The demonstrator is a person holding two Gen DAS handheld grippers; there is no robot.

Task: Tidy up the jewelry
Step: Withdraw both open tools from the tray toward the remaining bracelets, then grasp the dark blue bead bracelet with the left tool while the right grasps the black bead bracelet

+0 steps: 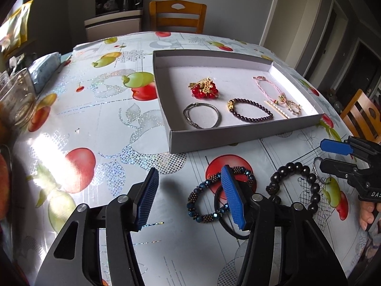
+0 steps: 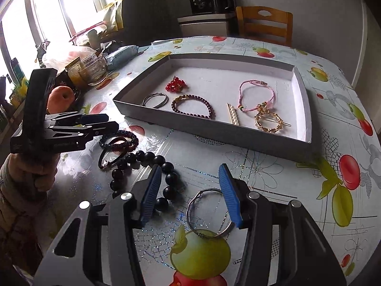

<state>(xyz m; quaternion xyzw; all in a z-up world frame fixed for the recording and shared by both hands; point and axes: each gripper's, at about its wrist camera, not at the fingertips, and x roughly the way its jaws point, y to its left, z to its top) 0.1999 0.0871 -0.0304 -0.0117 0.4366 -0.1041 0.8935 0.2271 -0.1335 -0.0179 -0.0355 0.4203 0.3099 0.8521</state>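
A shallow grey cardboard tray [image 1: 238,134] [image 2: 209,131] holds a red bead cluster [image 1: 204,89], a silver bangle [image 1: 202,115], a dark red bead bracelet [image 1: 250,110], a pink cord bracelet [image 2: 256,95], a pearl clip [image 2: 233,116] and a gold ring piece [image 2: 269,121]. On the table in front lie a blue bead bracelet [image 1: 202,197], a black hair tie [image 1: 228,228], a large black bead bracelet [image 1: 297,183] [image 2: 152,162] and a second silver bangle [image 2: 207,214]. My left gripper [image 1: 190,197] is open above the blue bracelet's left side. My right gripper [image 2: 188,190] is open over the silver bangle.
The table has a fruit-print cloth [image 1: 95,119]. Jars [image 2: 92,69], a tissue pack [image 2: 121,53] and an orange fruit [image 2: 60,97] crowd its far left edge. Wooden chairs [image 1: 177,16] stand at the far side and at the right [image 1: 364,116].
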